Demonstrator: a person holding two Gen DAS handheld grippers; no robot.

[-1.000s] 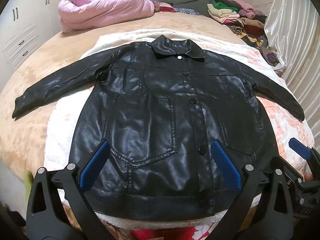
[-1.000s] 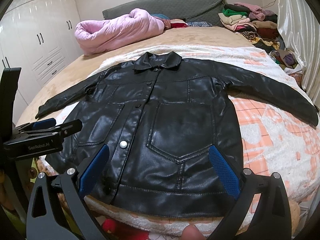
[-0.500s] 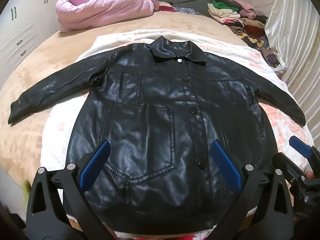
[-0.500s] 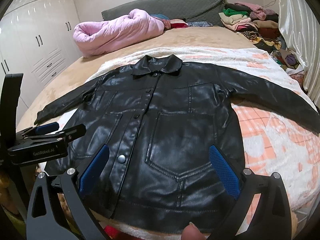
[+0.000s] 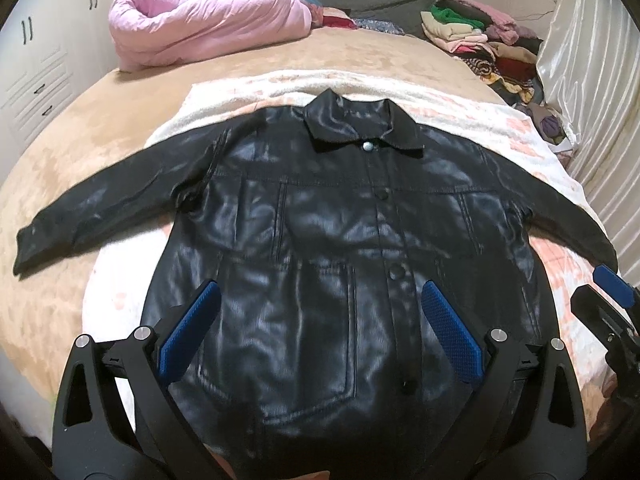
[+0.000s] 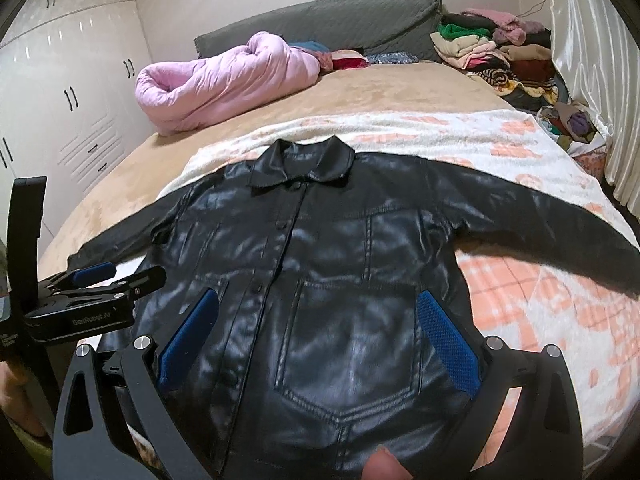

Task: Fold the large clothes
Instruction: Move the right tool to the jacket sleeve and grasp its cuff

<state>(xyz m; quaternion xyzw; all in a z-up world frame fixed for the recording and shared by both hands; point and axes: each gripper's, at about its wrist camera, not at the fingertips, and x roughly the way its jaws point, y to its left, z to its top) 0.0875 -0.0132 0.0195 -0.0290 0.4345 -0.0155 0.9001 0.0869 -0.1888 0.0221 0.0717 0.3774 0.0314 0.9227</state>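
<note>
Left wrist view: a glossy black faux-leather jacket (image 5: 320, 264) lies face up and buttoned on a white-and-peach patterned blanket (image 5: 452, 116) spread over a tan-covered bed (image 5: 132, 120), both sleeves stretched out sideways. The left claw (image 5: 316, 332) hangs released above the lower hem, its blue-padded fingers (image 5: 188, 328) spread wide over the left pocket and grasping nothing. From the right wrist view, the right claw (image 6: 316, 336) is likewise released and empty, poised low over the right pocket, with the left tool visible side-on at the frame's left edge. Both claws point forward along the jacket toward its collar (image 5: 360, 128), held level and near each other at the hem end. The slick material could, by this reading, slip from a shallow pinch, and a claw biting only the top layer would drag the front panel away from the back, leaving a crooked fold. The hem itself sits behind the claw bodies, so whether it lies flat is hard to judge. A rolled pink quilted duvet (image 5: 208, 20) and stacked folded clothes (image 5: 476, 36) sit well apart at the headboard end.
</note>
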